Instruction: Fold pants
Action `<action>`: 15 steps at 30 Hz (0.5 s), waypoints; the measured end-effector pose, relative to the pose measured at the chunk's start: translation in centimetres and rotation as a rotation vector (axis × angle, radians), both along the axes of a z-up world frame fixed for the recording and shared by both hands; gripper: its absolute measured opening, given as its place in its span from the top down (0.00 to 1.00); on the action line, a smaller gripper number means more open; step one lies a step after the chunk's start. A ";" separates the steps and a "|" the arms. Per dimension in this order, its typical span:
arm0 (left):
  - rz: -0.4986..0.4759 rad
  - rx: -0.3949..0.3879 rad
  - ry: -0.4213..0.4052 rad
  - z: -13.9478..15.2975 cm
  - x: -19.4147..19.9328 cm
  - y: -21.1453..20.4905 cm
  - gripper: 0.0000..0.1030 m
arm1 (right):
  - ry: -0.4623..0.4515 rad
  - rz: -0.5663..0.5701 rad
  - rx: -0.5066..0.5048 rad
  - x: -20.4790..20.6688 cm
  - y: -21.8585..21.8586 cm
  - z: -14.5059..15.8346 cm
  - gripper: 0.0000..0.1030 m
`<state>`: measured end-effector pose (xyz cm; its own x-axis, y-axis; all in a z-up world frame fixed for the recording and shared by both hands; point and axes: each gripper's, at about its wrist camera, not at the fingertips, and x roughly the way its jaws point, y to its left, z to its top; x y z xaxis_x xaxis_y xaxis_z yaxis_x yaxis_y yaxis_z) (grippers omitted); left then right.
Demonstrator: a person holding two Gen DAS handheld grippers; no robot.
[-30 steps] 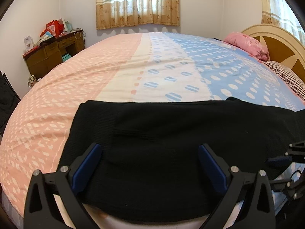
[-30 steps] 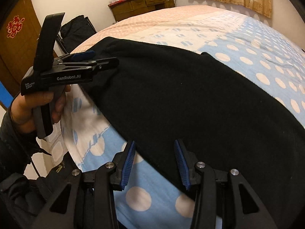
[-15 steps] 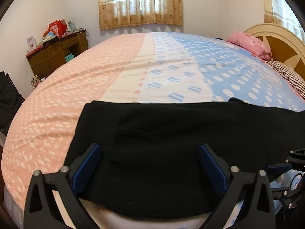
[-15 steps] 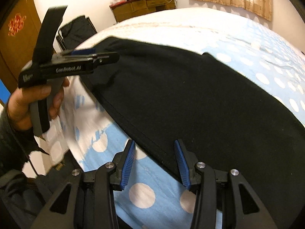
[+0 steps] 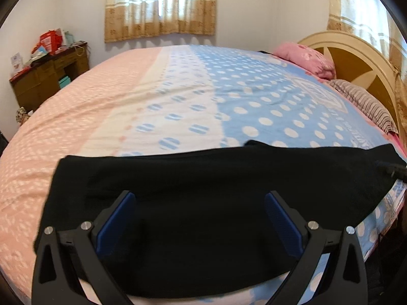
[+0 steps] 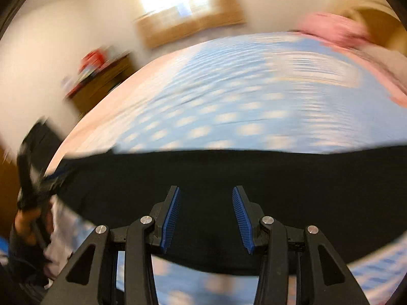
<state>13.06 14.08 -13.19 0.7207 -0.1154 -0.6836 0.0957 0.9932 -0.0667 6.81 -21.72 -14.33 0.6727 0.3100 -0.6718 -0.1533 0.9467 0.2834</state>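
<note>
Bedroom light falls on the pink-and-blue polka-dot bed, where the black pants lie flat along its near edge as one long band, seemingly leg over leg already. My left gripper hovers over them, jaws wide apart; my right gripper likewise, jaws apart, empty. I judge the crosswise folds remain.

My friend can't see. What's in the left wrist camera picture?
Black pants lie flat along the near edge of a bed with a pink, white and blue dotted cover. The open left gripper hangs over them, with a pink pillow far back.
</note>
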 end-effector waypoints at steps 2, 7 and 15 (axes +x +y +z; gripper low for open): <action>-0.013 0.004 0.005 -0.2 0.2 -0.7 0.00 | -0.011 -0.139 0.017 -0.8 -5.4 0.8 0.56; -0.032 -0.001 0.010 -0.3 0.6 -1.9 0.00 | -0.032 -0.464 0.021 -3.0 -17.8 2.0 0.56; -0.025 0.062 0.019 -1.0 1.5 -3.4 0.00 | 0.036 -0.579 -0.010 0.9 -25.9 1.0 0.57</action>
